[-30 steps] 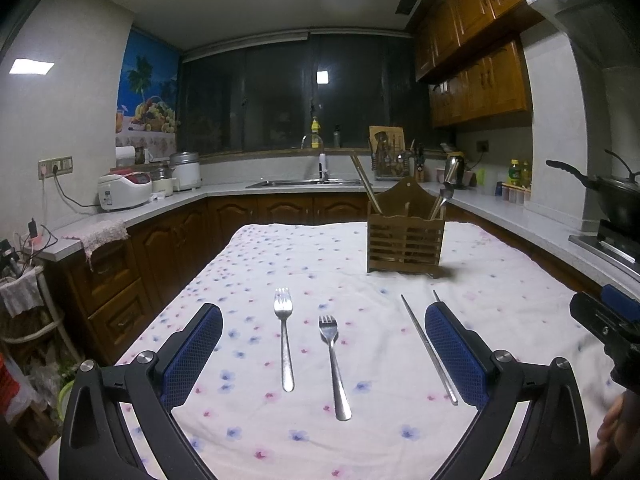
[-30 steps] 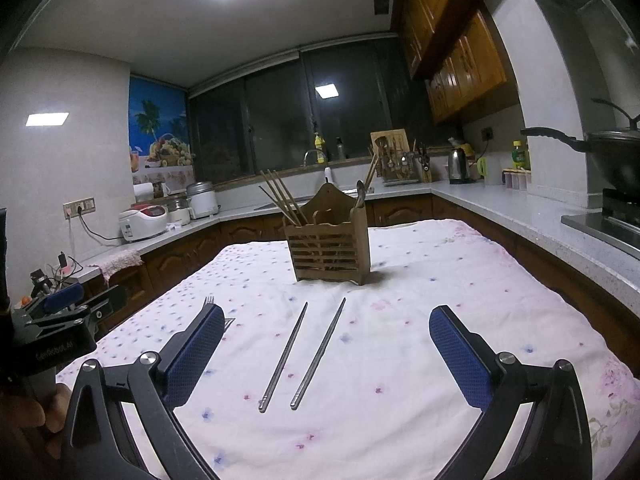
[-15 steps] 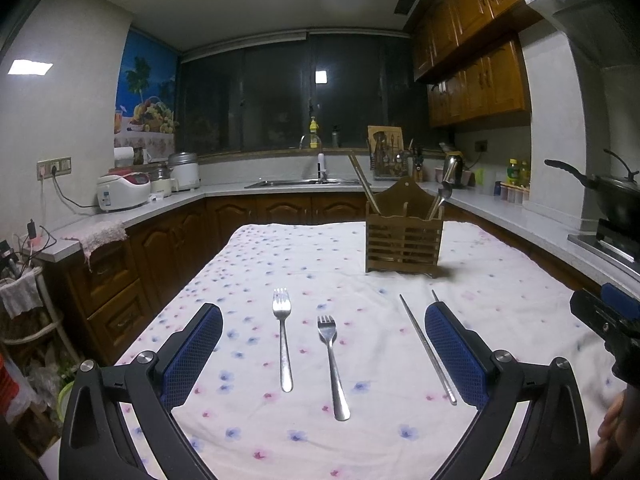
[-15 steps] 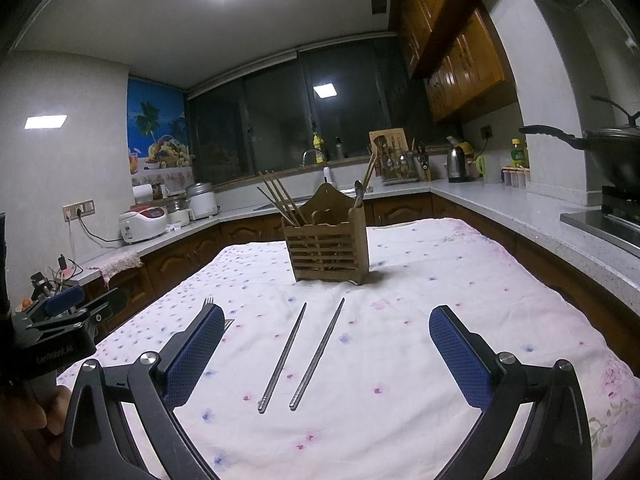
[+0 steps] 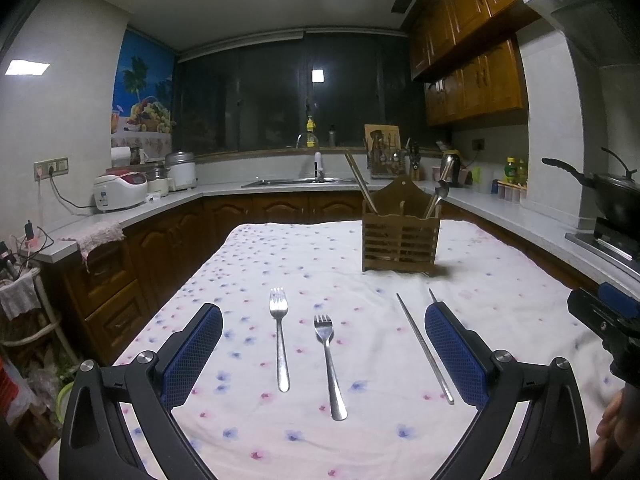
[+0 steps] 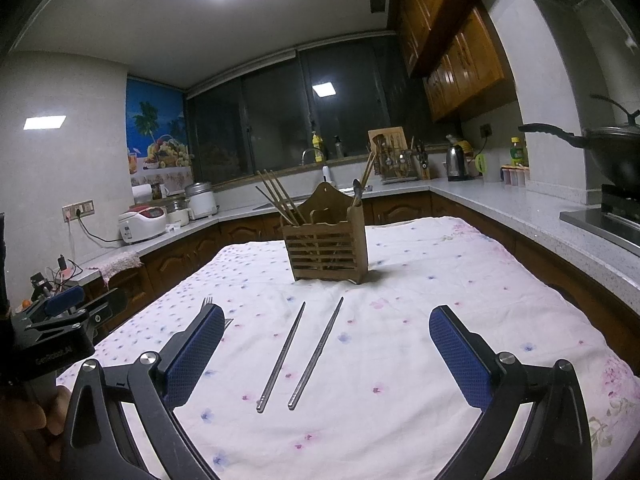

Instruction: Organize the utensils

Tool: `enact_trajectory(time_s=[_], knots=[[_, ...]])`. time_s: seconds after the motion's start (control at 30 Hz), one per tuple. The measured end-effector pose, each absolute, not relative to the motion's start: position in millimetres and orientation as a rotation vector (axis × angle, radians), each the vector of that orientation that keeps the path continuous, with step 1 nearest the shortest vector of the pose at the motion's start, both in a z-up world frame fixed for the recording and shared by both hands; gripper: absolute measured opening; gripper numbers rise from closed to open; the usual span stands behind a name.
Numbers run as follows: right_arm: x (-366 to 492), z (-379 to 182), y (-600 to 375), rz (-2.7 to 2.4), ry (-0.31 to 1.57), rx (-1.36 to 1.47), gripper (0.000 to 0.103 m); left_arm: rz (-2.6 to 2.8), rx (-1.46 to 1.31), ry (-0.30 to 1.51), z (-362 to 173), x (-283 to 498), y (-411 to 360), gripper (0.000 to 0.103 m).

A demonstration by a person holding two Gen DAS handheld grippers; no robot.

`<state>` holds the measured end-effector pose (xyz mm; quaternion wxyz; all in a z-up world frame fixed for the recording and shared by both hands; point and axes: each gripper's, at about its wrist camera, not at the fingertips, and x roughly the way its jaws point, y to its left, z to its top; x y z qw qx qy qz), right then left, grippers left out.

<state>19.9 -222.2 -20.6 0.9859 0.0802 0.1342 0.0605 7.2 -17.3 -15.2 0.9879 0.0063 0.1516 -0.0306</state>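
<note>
Item: wooden slatted utensil caddy (image 6: 326,252), standing upright toward the far middle of the table on a white floral tablecloth (image 6: 440,300); its compartments already hold several wooden chopsticks (image 6: 276,196) leaning left and a metal spoon (image 6: 356,192) leaning right, which suggests it is the destination for the loose pieces. Item: two metal chopsticks (image 6: 298,352), lying near-parallel, just beside each other but apart, tips toward the caddy, directly in front of the right gripper (image 6: 326,356); jaws spread wide, holding nothing, straddling the pair from above and behind, presumably lined up so one stick can be pinched along its length. Item: two metal forks, the longer fork (image 5: 280,340) to the left and the nearer fork (image 5: 330,364) to its right, tines pointing toward the caddy, handles toward the person, lying flat and apart. Item: left gripper (image 5: 324,360), jaws likewise wide apart and empty, centred over the forks, which puts them within reach for a grasp by the handle. One chopstick (image 5: 424,348) shows by that gripper's right finger; the second is mostly hidden behind the pad. Status, as judged: four loose utensils still on the cloth, well short of the caddy; neither tool touches anything yet. Caution: thin flat metal on soft cloth may be awkward to pinch.
</note>
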Motion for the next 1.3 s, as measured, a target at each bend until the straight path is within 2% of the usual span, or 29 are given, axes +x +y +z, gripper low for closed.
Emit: enact_trajectory(time_s=[1.3], knots=[[23,-25,-224,0.098,0.293,0.175,0.103,-0.098,0.015,0.329,-15,23,-30,0.102]])
